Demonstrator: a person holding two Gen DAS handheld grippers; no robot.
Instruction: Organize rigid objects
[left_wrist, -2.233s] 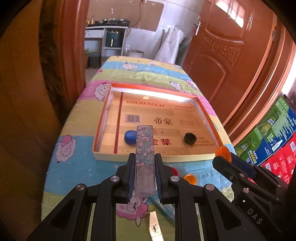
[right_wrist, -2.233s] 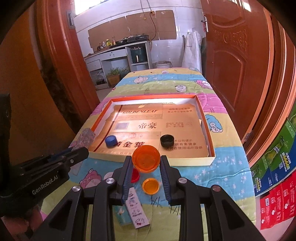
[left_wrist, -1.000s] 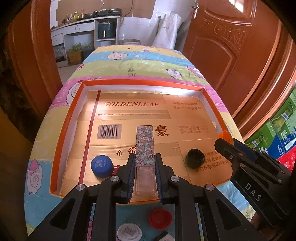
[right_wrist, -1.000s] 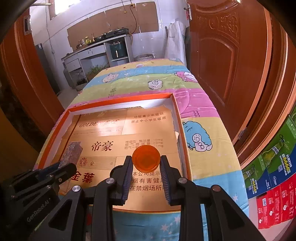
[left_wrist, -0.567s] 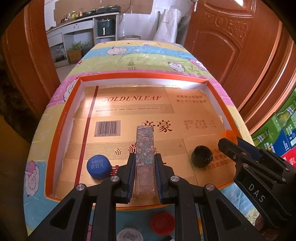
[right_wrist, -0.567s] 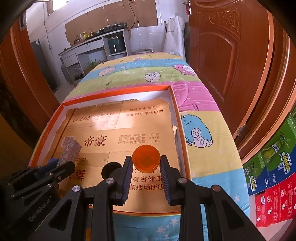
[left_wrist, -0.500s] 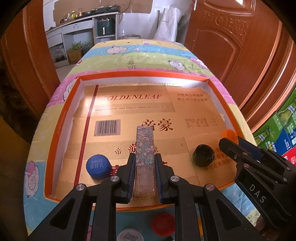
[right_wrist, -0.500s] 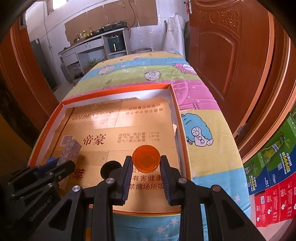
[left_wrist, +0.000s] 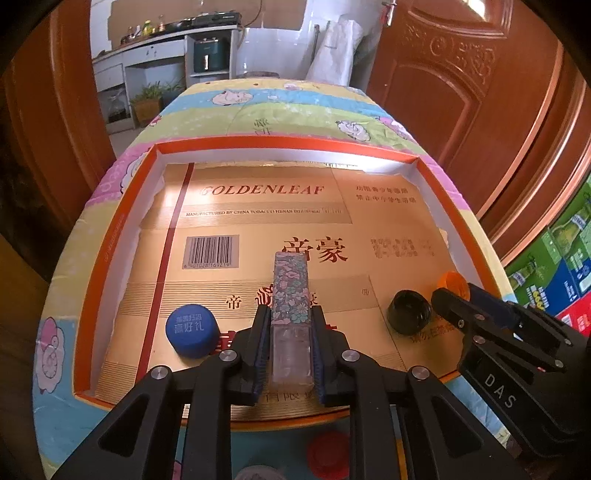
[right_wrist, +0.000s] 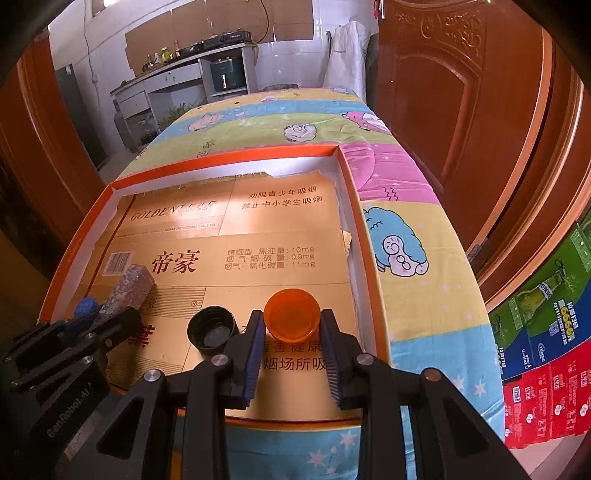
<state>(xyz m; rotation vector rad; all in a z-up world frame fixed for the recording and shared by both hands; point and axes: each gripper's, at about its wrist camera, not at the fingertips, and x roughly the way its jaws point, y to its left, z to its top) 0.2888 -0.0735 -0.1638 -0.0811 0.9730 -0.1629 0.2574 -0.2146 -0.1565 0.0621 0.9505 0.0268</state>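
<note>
Trouble here would come mostly from letting go too early or too high. The left gripper (left_wrist: 290, 343) is clamped on a long floral-patterned block (left_wrist: 291, 295), jaws pressed to its clear lower end, and the block juts forward over the floor of the shallow orange-rimmed tray (left_wrist: 110, 236); whether its far tip touches the cardboard liner I cannot tell from this angle. Released from any height, such a long piece could tip sideways and knock the blue cap (left_wrist: 192, 329) just to its left. The right gripper (right_wrist: 291, 341) holds an orange cap (right_wrist: 291, 315), open side up, pinched between its pads low in the tray's right near corner, close to the white wall. The black cap (right_wrist: 212, 329) lies just beside that gripper's left finger, so spreading the jaws carelessly could shove it. The two grippers also stand near each other over the tray's near edge, and a careless withdrawal might bump one against the other or snag the rim. Further caps, a red cap (left_wrist: 328, 459) among them, lie outside the tray on the patterned cloth (right_wrist: 424, 206), so the sorting looks unfinished.
</note>
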